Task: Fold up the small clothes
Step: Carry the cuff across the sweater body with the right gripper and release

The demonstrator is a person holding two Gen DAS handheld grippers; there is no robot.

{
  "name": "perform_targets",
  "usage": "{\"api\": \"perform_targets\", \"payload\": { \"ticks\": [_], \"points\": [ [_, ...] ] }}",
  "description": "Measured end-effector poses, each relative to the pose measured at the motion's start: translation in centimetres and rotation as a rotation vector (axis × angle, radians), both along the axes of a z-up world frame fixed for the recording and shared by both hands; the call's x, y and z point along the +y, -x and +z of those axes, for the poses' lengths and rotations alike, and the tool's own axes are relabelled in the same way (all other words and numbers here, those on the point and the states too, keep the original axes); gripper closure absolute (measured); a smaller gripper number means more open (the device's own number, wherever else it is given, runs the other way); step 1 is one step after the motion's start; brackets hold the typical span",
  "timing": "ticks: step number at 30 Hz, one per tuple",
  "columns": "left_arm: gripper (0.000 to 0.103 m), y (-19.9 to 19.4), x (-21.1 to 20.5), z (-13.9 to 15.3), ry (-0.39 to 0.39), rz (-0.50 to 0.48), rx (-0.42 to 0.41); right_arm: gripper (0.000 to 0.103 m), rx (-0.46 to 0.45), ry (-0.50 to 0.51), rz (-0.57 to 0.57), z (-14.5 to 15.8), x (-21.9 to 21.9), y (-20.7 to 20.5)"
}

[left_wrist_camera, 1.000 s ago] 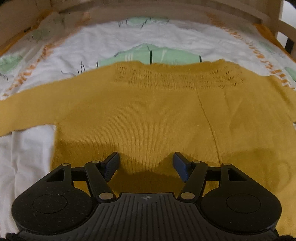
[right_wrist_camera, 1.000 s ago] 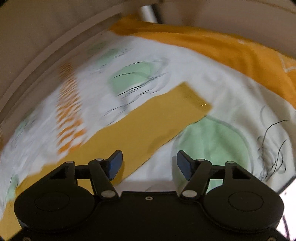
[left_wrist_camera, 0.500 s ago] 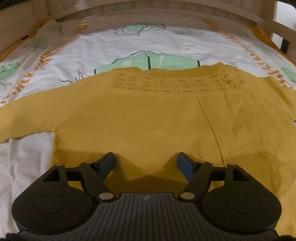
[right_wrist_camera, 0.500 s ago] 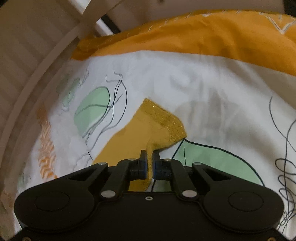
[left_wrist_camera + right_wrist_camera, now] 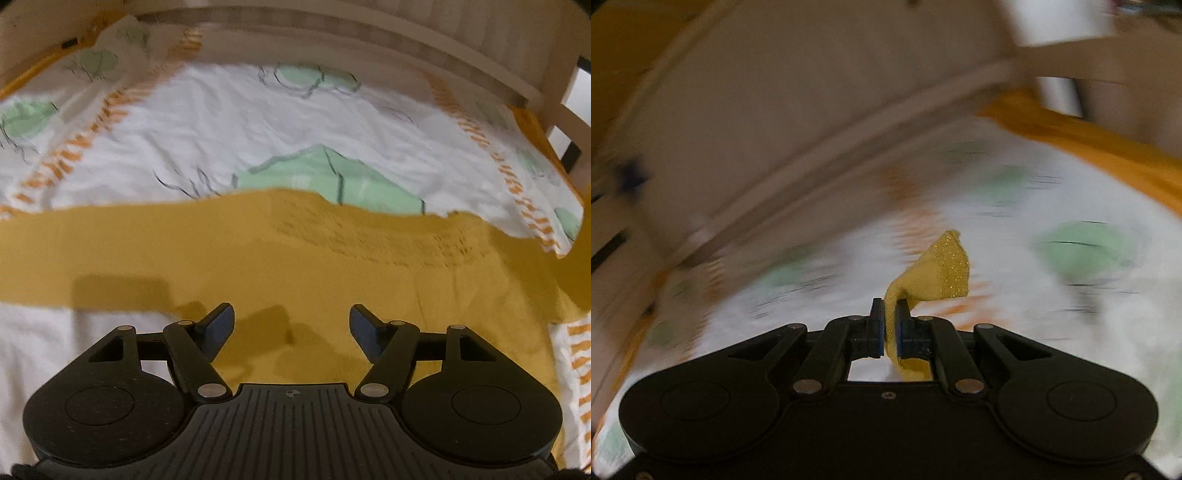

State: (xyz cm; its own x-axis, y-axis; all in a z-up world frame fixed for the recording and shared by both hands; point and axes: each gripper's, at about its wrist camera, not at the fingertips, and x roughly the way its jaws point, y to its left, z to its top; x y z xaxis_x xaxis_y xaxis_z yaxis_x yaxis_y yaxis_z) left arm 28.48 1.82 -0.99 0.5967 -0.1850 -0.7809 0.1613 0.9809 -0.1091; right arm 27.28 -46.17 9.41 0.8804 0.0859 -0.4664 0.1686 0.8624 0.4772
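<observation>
A small mustard-yellow knit sweater lies flat on a patterned sheet, neck band toward the far side, its left sleeve stretched out to the left. My left gripper is open and empty, low over the sweater's lower body. My right gripper is shut on the sleeve cuff of the sweater and holds it lifted above the sheet. In the left wrist view the right sleeve rises off the bed at the right edge.
The white sheet has green shapes and orange dashes. A wooden rail runs along the far side, also seen in the right wrist view. An orange cloth lies along the far right edge.
My right gripper closed on the sleeve cuff and has lifted it off the sheet, swinging fast. My left gripper has shifted left over the sweater, staying open.
</observation>
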Motion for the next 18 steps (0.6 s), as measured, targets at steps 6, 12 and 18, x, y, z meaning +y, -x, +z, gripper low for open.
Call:
{"api": "perform_targets", "payload": {
  "ticks": [6,12,18],
  "points": [
    [0.035,-1.8,4.3,0.1,0.051,0.091,0.002,0.091,-0.046,-0.016,0.288,0.5,15.4,-3.0],
    [0.035,-3.1,8.0,0.6,0.079,0.175,-0.006,0.091,0.056,0.001,0.52,-6.5,29.3,-5.5],
    [0.035,-3.9,9.1,0.7,0.075,0.197,-0.02,0.08,0.164,0.048,0.626,-12.1,35.2,-4.5]
  ]
}}
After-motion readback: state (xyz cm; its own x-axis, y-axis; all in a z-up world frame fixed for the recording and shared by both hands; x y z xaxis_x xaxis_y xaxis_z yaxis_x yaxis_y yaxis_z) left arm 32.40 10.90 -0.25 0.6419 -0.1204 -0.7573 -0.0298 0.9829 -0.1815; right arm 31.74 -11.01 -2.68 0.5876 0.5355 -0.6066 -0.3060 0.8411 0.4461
